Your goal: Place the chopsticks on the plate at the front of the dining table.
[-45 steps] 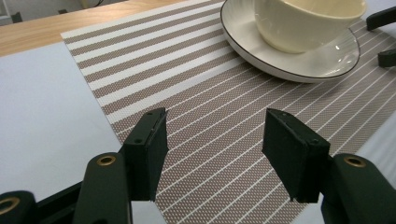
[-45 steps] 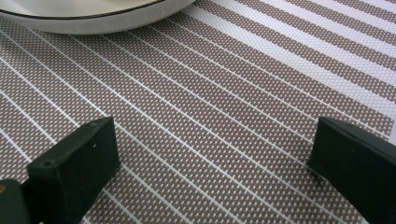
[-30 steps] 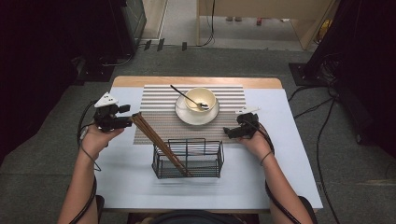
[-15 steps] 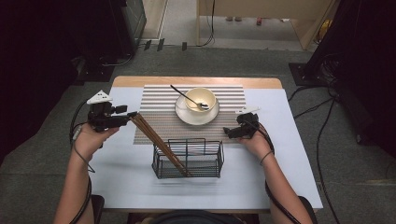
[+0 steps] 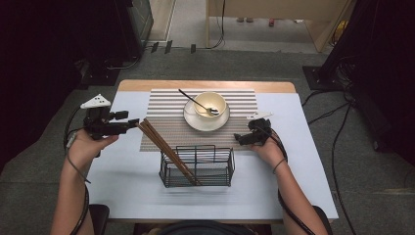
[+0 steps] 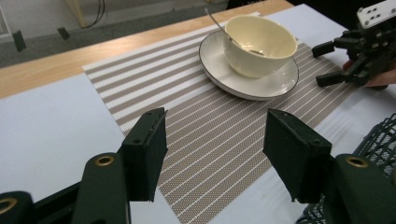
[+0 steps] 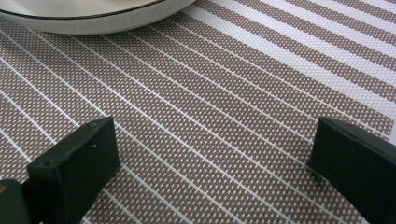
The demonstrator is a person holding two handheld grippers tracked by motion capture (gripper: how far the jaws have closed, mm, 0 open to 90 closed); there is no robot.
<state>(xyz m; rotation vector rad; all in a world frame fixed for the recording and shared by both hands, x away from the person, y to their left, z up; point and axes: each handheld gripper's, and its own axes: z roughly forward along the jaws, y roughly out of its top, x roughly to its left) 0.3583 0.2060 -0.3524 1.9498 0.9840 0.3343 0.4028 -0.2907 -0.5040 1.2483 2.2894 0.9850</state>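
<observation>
A: What stood nearest?
B: The wire basket (image 5: 196,165), with the chopsticks (image 5: 166,151) leaning in it, tips out over its left rim.
A: And the grippers?
B: The left gripper (image 5: 131,123) hung just beside the chopstick tops, jaws open and empty. The right gripper (image 5: 238,139) rested on the striped mat (image 5: 166,110), jaws wide apart, nothing between them.
A: Farther back?
B: The bowl (image 5: 211,104) with its spoon (image 5: 195,101) sat on the plate (image 5: 191,117). I'd judge the chopsticks stowed, the crockery not yet.

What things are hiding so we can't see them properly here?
- Cream bowl inside, high view: too small to tell if it holds food.
- Brown wooden chopsticks lower ends, high view: blurred behind the black wire basket mesh.
- White saucer, right gripper view: cut off by the top edge.
</observation>
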